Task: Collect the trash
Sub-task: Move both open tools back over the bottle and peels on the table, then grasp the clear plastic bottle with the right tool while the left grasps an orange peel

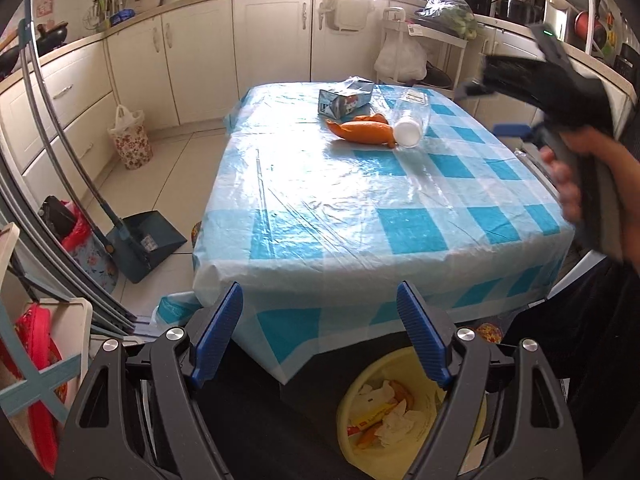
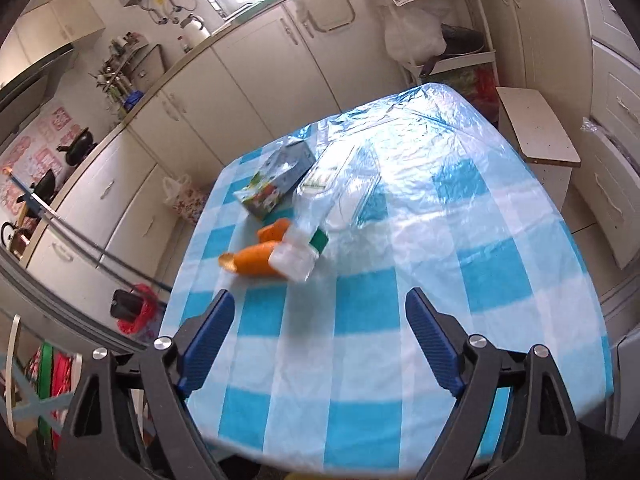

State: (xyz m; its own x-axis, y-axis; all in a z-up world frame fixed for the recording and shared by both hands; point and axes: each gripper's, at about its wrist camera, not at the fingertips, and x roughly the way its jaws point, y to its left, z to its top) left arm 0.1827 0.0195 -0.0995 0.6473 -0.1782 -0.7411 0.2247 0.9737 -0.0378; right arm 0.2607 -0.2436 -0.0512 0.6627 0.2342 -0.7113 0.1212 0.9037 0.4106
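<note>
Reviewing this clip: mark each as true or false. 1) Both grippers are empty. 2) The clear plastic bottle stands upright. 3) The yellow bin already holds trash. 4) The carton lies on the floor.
1) True: the left gripper and right gripper are open with nothing between the jaws.
2) False: the clear plastic bottle lies on its side on the checked tablecloth.
3) True: the yellow bin holds paper and wrappers.
4) False: the carton lies on the table, beside the orange peel.

Both tools, left [image 1: 320, 336] and right [image 2: 320, 344], wide-jawed and empty.
</note>
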